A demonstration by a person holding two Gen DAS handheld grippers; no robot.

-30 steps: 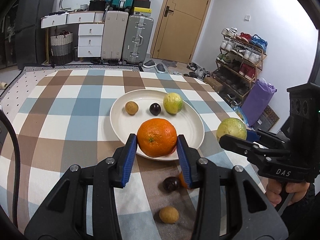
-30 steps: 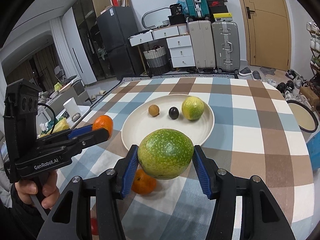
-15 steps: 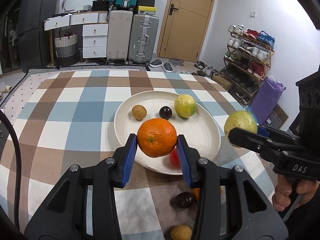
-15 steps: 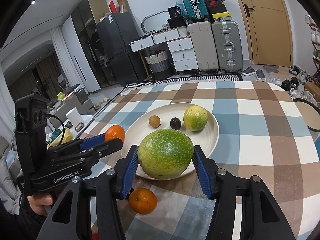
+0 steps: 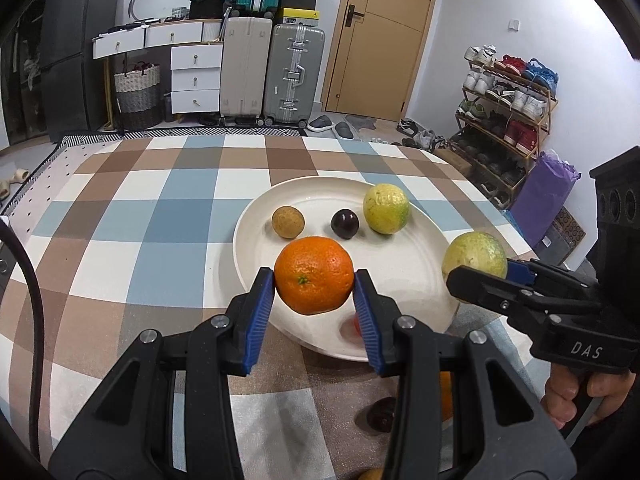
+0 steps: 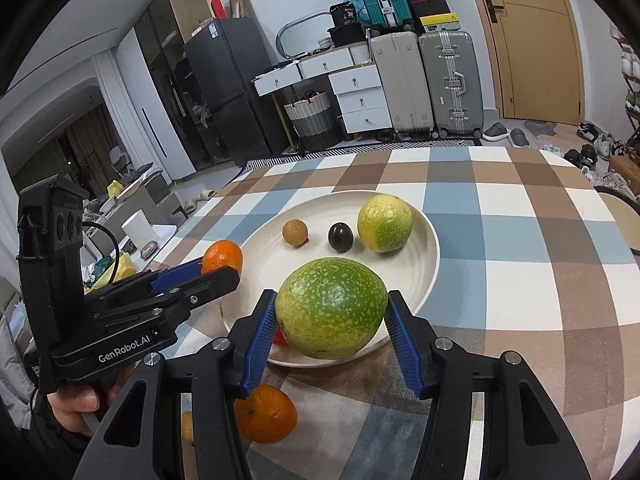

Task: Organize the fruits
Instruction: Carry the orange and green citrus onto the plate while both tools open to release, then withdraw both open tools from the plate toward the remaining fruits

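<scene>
My left gripper point(image 5: 314, 294) is shut on an orange point(image 5: 315, 275), held above the near rim of the white plate point(image 5: 420, 308). To its right, my right gripper point(image 6: 330, 314) is shut on a big green speckled fruit point(image 6: 330, 308), also above the plate's point(image 6: 428, 268) near edge. On the plate lie a small brown fruit point(image 5: 288, 221), a dark plum point(image 5: 345, 223) and a yellow-green fruit point(image 5: 386, 208). A small red fruit point(image 5: 352, 326) sits at the plate's near rim, partly hidden by the left fingers.
On the checked tablecloth point(image 6: 520, 280) in front of the plate lie a second orange point(image 6: 267, 414) and a dark plum point(image 5: 382, 414). The table's right edge is close, with a shoe rack point(image 5: 504, 108) beyond. Suitcases point(image 5: 276, 68) and drawers stand at the back.
Both grippers have carried their fruits forward over the table towards the plate, which now looks larger and nearer. The loose fruits on the cloth have slid lower in both views.
</scene>
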